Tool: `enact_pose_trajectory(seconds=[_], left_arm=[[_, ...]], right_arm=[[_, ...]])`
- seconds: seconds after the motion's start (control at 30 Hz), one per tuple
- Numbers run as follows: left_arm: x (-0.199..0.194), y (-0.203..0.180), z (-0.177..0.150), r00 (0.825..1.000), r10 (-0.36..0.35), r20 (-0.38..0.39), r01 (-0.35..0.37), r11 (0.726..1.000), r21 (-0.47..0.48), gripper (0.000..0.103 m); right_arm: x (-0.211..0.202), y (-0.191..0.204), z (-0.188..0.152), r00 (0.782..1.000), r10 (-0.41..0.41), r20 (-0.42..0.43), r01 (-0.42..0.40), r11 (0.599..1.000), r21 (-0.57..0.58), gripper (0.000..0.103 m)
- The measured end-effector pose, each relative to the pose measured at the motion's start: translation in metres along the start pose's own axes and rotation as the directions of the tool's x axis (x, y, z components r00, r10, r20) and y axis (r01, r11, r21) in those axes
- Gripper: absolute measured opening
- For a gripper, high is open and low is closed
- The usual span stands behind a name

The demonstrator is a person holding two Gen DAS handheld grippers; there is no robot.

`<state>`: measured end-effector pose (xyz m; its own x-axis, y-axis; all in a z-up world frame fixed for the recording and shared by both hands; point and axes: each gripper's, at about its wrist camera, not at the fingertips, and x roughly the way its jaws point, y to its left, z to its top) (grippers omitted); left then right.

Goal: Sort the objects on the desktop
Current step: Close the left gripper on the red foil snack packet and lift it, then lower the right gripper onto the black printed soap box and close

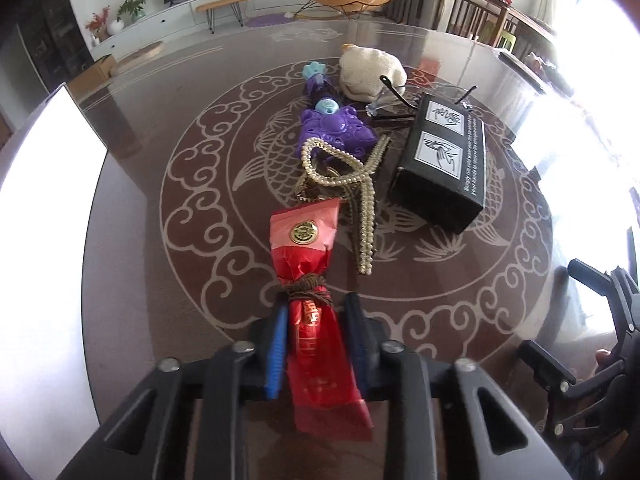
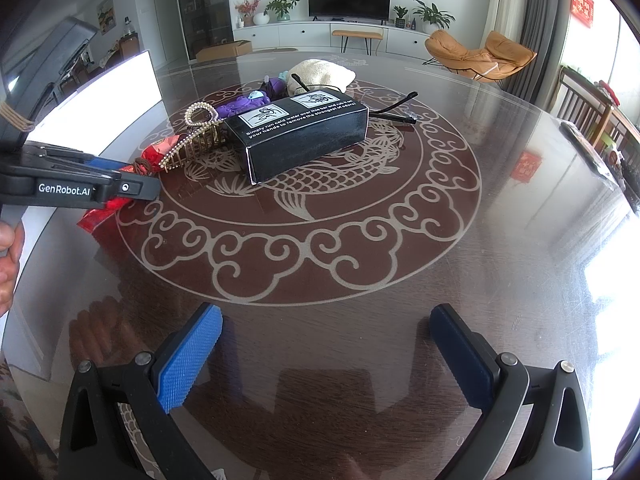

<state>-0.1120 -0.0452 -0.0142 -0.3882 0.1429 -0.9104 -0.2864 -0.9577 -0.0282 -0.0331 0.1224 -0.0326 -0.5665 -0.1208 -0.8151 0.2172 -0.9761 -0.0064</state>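
Note:
My left gripper [image 1: 316,320] is shut on a red foil packet [image 1: 310,264] tied with brown cord, low over the table; it also shows in the right wrist view [image 2: 132,188] with the packet [image 2: 154,154]. Beyond it lie a pearl hair claw [image 1: 348,176], a purple toy [image 1: 336,128], a cream plush [image 1: 370,72], black glasses [image 1: 400,100] and a black box [image 1: 444,164]. My right gripper [image 2: 326,344] is open and empty over bare table near the front edge; the box [image 2: 300,136] lies far ahead of it.
The round glass-topped table [image 2: 360,240] has a carp pattern. A bright white sheet [image 1: 52,184] lies at its left edge. Chairs [image 1: 476,16] stand beyond the right side. My right gripper's body [image 1: 592,340] shows at the right of the left wrist view.

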Motion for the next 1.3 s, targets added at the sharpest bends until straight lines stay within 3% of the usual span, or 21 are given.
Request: enact_pose_trajectory(seconds=[0.07,0.4,0.5,0.57,0.67,0.73,0.8,0.87,0.93,1.0,1.13,1.17,1.2,1.23,1.27,1.3], left_arm=[[-0.007,0.002,-0.012,0.999,-0.023,0.029,0.024,0.999,-0.030,0.022],[-0.061,0.038,-0.097,0.985,0.006,0.175,0.025,0.984,-0.177,0.022],[-0.069,0.036,-0.106,0.980,0.010,0.201,0.022,0.987,-0.158,0.022],[-0.070,0.031,-0.109,0.977,0.005,0.212,0.025,0.990,-0.141,0.022],[-0.070,0.027,-0.112,0.975,-0.007,0.224,0.038,0.990,-0.136,0.022],[-0.071,0.025,-0.115,0.972,-0.025,0.233,0.061,0.987,-0.149,0.022],[-0.074,0.024,-0.121,0.969,-0.033,0.246,0.074,0.984,-0.160,0.022],[-0.079,0.022,-0.129,0.967,-0.035,0.254,0.079,0.983,-0.163,0.022],[-0.083,0.019,-0.137,0.966,-0.033,0.257,0.075,0.985,-0.156,0.022],[-0.088,0.018,-0.145,0.964,-0.025,0.263,0.063,0.988,-0.139,0.022],[-0.097,0.018,-0.157,0.960,-0.029,0.280,0.067,0.989,-0.129,0.022],[-0.100,0.019,-0.159,0.958,-0.039,0.285,0.080,0.988,-0.135,0.022],[-0.103,0.021,-0.159,0.954,-0.055,0.294,0.101,0.984,-0.145,0.022],[-0.107,0.023,-0.160,0.950,-0.074,0.305,0.127,0.979,-0.157,0.022],[-0.112,0.025,-0.159,0.944,-0.090,0.317,0.149,0.974,-0.168,0.022],[-0.116,0.027,-0.158,0.940,-0.097,0.327,0.161,0.971,-0.174,0.022]], right_arm=[[0.000,0.000,0.000,1.000,0.000,0.000,0.000,1.000,0.000,0.103],[0.000,0.000,0.000,1.000,0.001,0.000,-0.001,1.000,0.000,0.103],[0.001,-0.011,0.011,0.997,0.074,-0.024,-0.072,0.994,0.077,0.103],[0.002,-0.034,0.032,0.975,0.222,-0.003,-0.212,0.935,0.284,0.103],[0.017,-0.050,0.077,0.960,0.280,0.012,-0.251,0.842,0.478,0.103],[0.037,-0.041,0.109,0.956,0.290,-0.043,-0.231,0.836,0.498,0.103],[0.054,-0.024,0.133,0.964,0.247,-0.101,-0.173,0.865,0.471,0.103],[0.072,-0.008,0.146,0.970,0.181,-0.160,-0.096,0.897,0.432,0.103],[0.087,0.000,0.148,0.963,0.158,-0.220,-0.054,0.908,0.417,0.101],[0.080,-0.001,0.146,0.972,0.160,-0.170,-0.075,0.904,0.422,0.081],[0.063,-0.018,0.129,0.964,0.237,-0.121,-0.166,0.890,0.425,0.062],[0.056,-0.021,0.124,0.964,0.241,-0.111,-0.178,0.897,0.404,0.046],[0.046,-0.024,0.119,0.965,0.244,-0.099,-0.189,0.902,0.389,0.036],[0.036,-0.027,0.115,0.962,0.255,-0.094,-0.202,0.902,0.380,0.016],[0.030,-0.029,0.111,0.957,0.271,-0.102,-0.216,0.903,0.372,0.007],[0.026,-0.031,0.107,0.953,0.280,-0.119,-0.222,0.908,0.356,0.007]])
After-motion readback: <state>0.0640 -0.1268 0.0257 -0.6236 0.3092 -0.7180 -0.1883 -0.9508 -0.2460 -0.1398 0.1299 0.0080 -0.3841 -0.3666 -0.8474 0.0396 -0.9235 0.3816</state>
